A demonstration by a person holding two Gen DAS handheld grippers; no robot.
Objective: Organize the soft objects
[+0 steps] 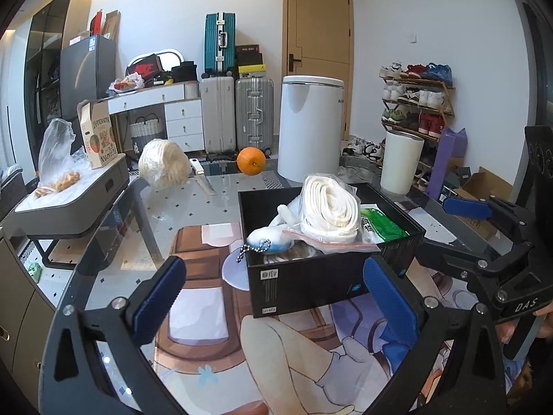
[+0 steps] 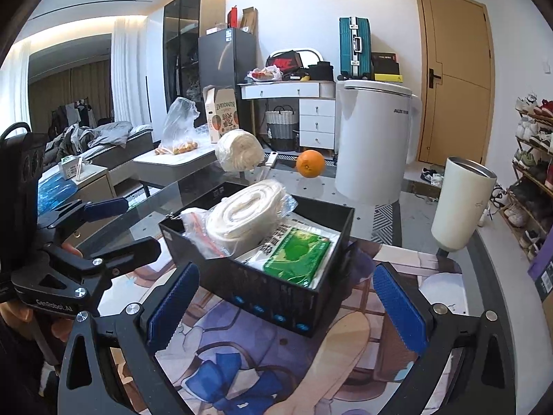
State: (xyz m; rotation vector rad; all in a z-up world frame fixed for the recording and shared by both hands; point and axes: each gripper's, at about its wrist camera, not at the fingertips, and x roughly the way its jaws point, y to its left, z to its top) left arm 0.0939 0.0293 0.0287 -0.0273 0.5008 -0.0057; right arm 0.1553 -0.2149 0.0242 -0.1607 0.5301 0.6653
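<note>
Leftmost on the glass table (image 1: 207, 207), a loose white bundle (image 1: 163, 163) is seen lying apart from the box, just beside a knife (image 1: 204, 180) and near an orange (image 1: 251, 160); it is judged light and yielding, best taken across its middle, with care advised because of the blade close by. Nearer the centre, the left gripper (image 1: 276, 304) is shown with its jaws spread wide and nothing between the blue pads (image 1: 162, 297). Ahead of it stands the black box (image 1: 311, 283), already holding a small plush keychain (image 1: 268, 242), a coiled white roll in a clear bag (image 1: 328, 207) and a green packet (image 1: 380, 226). All three are judged light and compressible; the plastic film is likely slippery, so a grip on the roll's bulk would serve better than on loose film. The box walls are stiff and the roll rises above the rim. To the right, the right gripper (image 2: 287, 307) is likewise held fully open and empty before the box's near corner. A white cup (image 2: 459, 204) stands well apart on the right, leaving open room on the printed mat (image 2: 242, 346) in front.
</note>
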